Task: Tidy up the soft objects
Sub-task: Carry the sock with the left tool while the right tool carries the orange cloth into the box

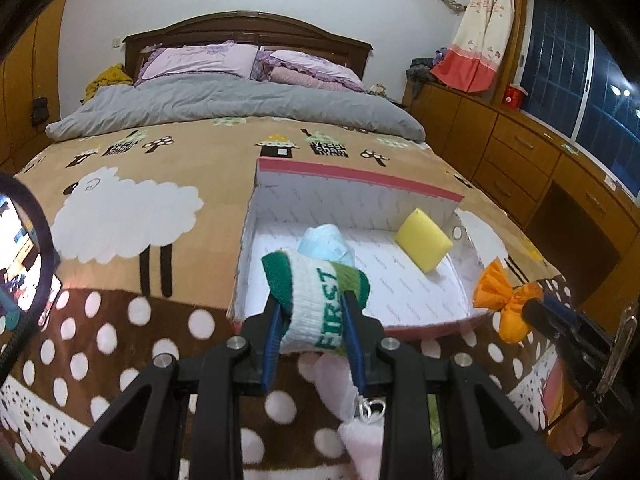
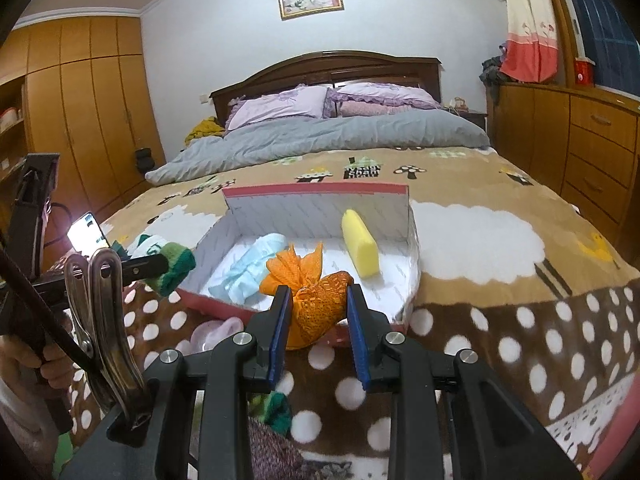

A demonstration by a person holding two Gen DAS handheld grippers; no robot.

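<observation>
A bed [image 1: 160, 208] fills both views, covered by a brown blanket [image 2: 500, 320] with sheep and white dots; a grey duvet [image 1: 224, 104] and lilac pillows [image 2: 280, 110] lie toward twelve o'clock under the wooden headboard [image 1: 248, 32].

On the blanket sits an open box [image 1: 360, 178] with a pink rim and white lining, just past both tools. In the left wrist view a yellow sponge [image 1: 423, 245] leans near the box's far wall at about two o'clock inside it, and a pale blue cloth [image 1: 326, 245] lies on the box floor at about ten o'clock.

The left gripper [image 1: 310, 316] is clenched on a white and green sock [image 1: 320, 300] lettered FIRST: both blue pads press its sides, narrowly parted, and the sock hangs above the box's near edge. In the right wrist view this tool shows at nine o'clock.

The right gripper [image 2: 318, 316] grasps an orange mesh bundle [image 2: 316, 304], its jaws close-set around the knotted body, held over the box's near rim. In the left wrist view it appears at three o'clock.

A pink soft item [image 1: 360, 432] lies on the blanket at six o'clock beneath the left tool.
</observation>
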